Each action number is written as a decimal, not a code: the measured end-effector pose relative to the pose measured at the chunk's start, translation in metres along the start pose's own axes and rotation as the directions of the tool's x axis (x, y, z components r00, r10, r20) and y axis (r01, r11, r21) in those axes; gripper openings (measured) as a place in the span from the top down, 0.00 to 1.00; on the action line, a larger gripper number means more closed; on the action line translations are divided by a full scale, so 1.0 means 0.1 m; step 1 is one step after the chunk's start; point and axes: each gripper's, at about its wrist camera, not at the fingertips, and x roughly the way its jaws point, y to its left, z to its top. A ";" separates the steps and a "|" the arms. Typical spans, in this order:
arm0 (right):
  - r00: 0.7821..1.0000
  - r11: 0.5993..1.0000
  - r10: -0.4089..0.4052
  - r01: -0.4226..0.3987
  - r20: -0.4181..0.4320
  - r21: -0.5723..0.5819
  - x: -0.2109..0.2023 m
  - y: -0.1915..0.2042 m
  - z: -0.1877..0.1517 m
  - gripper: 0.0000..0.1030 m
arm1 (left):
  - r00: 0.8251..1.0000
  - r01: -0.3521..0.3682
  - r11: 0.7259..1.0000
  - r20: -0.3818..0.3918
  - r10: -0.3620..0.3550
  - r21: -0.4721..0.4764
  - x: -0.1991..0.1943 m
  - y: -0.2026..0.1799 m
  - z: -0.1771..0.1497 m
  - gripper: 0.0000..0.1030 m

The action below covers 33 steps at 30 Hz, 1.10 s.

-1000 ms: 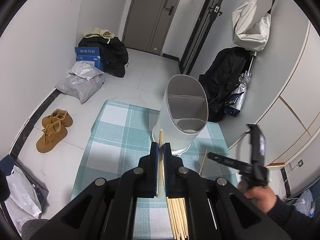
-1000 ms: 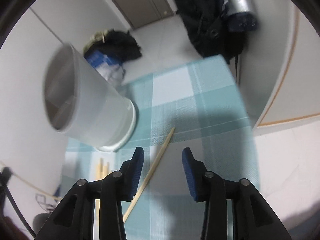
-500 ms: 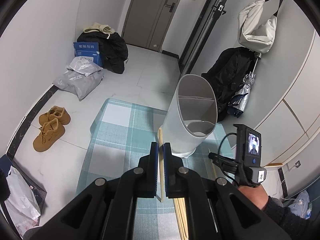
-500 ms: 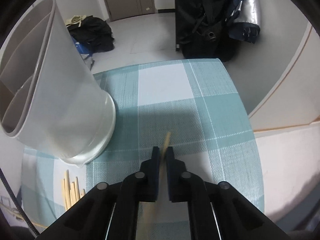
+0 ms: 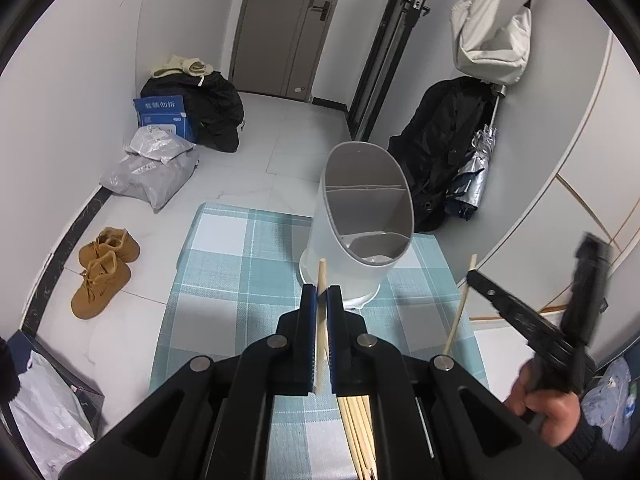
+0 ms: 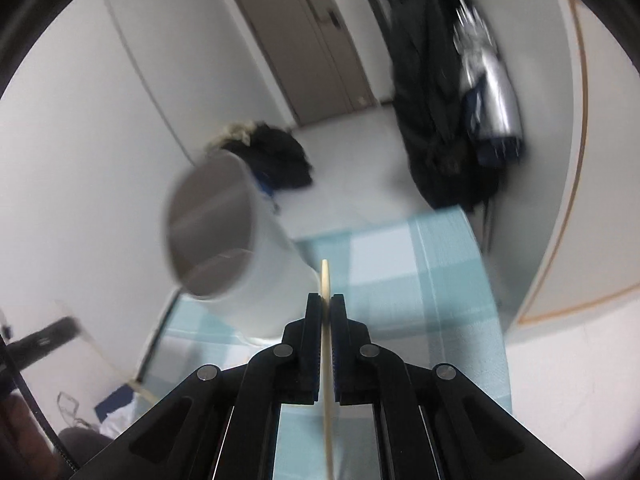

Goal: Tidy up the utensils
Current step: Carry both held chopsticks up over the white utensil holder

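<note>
Chopsticks are the matter here, one in each tool. The left tool [image 5: 321,294] has its jaws pressed together on a chopstick [image 5: 321,280] whose tip juts up past the blue pads, just in front of the white utensil holder [image 5: 360,220]. That holder stands tilted on the teal checked surface [image 5: 224,276], its oval mouth split by a divider into compartments, and the chopstick's tip sits near its lower rim without touching it.

More loose chopsticks [image 5: 358,432] lie in a bundle on the surface below and just right of the left tool's fingers.

The right tool [image 6: 326,300] is clamped on a second chopstick [image 6: 325,280], which runs straight up between the pads and pokes out beyond them. From the left wrist view this same stick [image 5: 460,312] hangs at a slant off the right tool's black finger [image 5: 500,300], clear of the surface and to the right of the holder. A hand [image 5: 548,404] grips that tool's handle. The right wrist view is blurred, and the holder [image 6: 240,248] shows there left of the stick's tip.
</note>
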 end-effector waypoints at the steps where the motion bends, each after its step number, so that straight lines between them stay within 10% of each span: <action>1: 1.000 1.000 0.015 -0.015 0.027 -0.012 -0.08 0.05 -0.02 0.97 | 1.000 -0.004 1.000 0.003 0.004 0.005 -0.02 -0.02 0.00 0.99; 20: 0.961 0.983 0.163 -0.140 0.222 -0.115 -0.57 0.39 0.31 0.97 | 0.996 0.056 0.998 0.071 -0.059 0.039 -0.41 -0.42 0.48 0.99; 33: 0.922 0.962 0.245 -0.191 0.300 -0.196 -0.66 0.77 1.37 0.97 | 0.988 0.073 0.995 0.133 -0.082 0.073 -0.37 -0.56 1.28 0.99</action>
